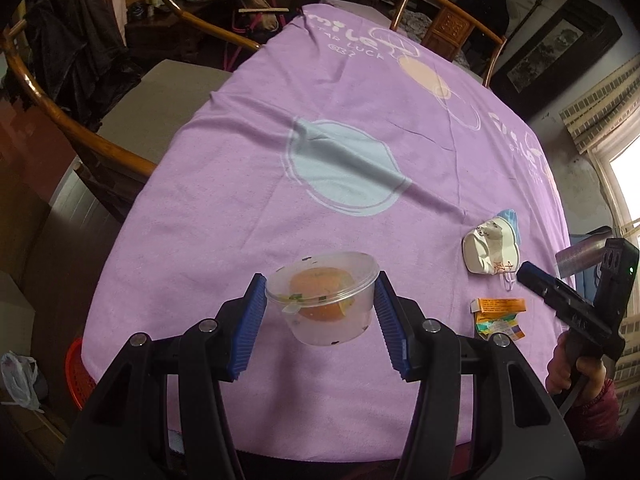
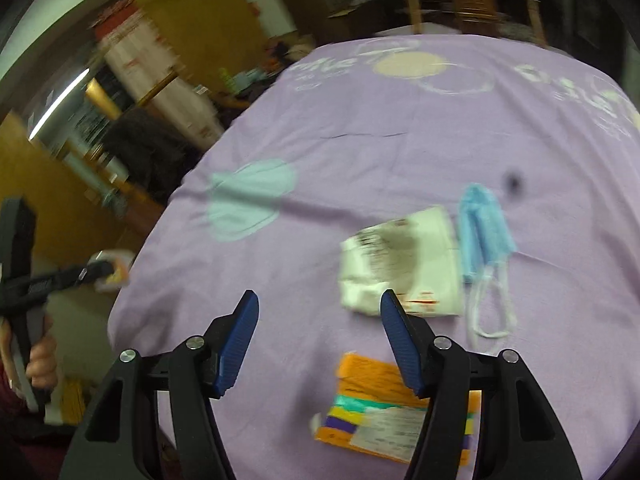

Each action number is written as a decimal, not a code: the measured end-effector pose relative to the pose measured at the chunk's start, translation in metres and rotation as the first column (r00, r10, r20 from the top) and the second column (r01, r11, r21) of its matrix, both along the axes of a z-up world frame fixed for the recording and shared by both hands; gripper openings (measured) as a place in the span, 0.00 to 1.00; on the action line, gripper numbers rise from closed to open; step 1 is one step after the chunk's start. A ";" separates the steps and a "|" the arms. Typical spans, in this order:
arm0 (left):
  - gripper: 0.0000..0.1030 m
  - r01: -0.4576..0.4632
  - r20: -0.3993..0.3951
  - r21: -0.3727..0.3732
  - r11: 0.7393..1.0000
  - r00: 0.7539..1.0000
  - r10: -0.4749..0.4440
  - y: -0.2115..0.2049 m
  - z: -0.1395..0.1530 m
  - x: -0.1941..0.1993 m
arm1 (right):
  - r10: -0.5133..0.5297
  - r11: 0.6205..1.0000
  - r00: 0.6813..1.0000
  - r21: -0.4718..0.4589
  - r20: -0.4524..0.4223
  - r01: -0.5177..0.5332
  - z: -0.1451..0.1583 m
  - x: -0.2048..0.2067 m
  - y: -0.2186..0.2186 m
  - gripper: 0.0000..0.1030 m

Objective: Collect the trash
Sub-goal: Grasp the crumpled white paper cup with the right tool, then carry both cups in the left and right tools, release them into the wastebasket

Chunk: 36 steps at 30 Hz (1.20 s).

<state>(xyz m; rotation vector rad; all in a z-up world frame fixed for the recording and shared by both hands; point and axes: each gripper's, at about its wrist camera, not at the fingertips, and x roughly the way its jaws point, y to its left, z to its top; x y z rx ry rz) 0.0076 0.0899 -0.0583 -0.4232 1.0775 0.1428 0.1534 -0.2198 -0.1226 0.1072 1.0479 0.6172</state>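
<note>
My left gripper (image 1: pixel 321 277) is shut on a clear plastic tub (image 1: pixel 324 300) with orange food scraps inside, held just above the near part of the purple tablecloth (image 1: pixel 340 92). On the cloth to the right lie a crushed white paper cup (image 1: pixel 490 248), a blue face mask (image 1: pixel 510 220) and an orange torn packet (image 1: pixel 500 314). My right gripper (image 2: pixel 318 294) hovers open over the cloth with nothing between its fingers. The orange packet (image 2: pixel 400 400) lies just under it, the paper cup (image 2: pixel 400 264) and the mask (image 2: pixel 484 228) slightly beyond to the right. The right wrist view is blurred.
A wooden armchair (image 1: pixel 60 80) with a dark jacket stands at the table's left, another chair (image 1: pixel 448 24) at the far end. A red basket (image 1: pixel 78 368) and a white plastic bag (image 1: pixel 18 380) sit on the floor at the lower left. A window (image 1: pixel 624 184) is at the right.
</note>
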 end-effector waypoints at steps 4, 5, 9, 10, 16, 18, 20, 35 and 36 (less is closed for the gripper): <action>0.52 -0.014 -0.003 0.005 1.000 1.000 0.014 0.003 0.001 -0.008 | -0.127 0.991 0.991 -0.045 -0.044 0.125 -0.018 0.026 -0.023 0.62; 0.52 -0.018 -0.005 0.005 1.000 1.000 0.018 0.004 0.001 -0.009 | -0.114 0.992 0.991 -0.060 -0.064 0.110 -0.025 0.030 -0.020 0.62; 0.52 -0.022 -0.010 0.018 1.000 1.000 0.022 0.004 0.005 -0.011 | 0.158 0.981 0.980 0.135 -0.121 -0.141 -0.017 0.002 0.017 0.50; 0.52 -0.023 -0.006 0.023 0.999 1.000 0.024 0.004 0.007 -0.012 | 0.180 0.978 0.982 0.115 -0.065 -0.172 -0.008 -0.008 0.022 0.50; 0.52 -0.037 -0.006 0.023 0.999 0.999 0.037 0.006 0.007 -0.018 | 0.056 0.998 0.995 0.038 -0.079 -0.053 -0.019 0.004 0.012 0.59; 0.52 -0.046 -0.008 0.023 0.999 0.999 0.047 0.009 0.006 -0.022 | 0.044 0.999 0.995 0.028 -0.090 -0.042 -0.021 0.006 0.014 0.85; 0.52 -0.058 -0.010 0.019 0.998 0.998 0.058 0.012 0.005 -0.025 | 0.044 0.998 0.993 0.050 -0.108 -0.039 -0.026 0.012 0.021 0.86; 0.52 -0.158 0.013 0.031 0.987 0.987 0.158 0.061 0.015 -0.062 | 0.032 0.999 0.999 0.018 -0.042 -0.032 -0.023 0.007 0.085 0.34; 0.52 -0.168 0.015 0.029 0.985 0.986 0.167 0.066 0.015 -0.065 | 0.049 0.999 0.999 0.023 -0.021 -0.049 -0.014 0.004 0.089 0.34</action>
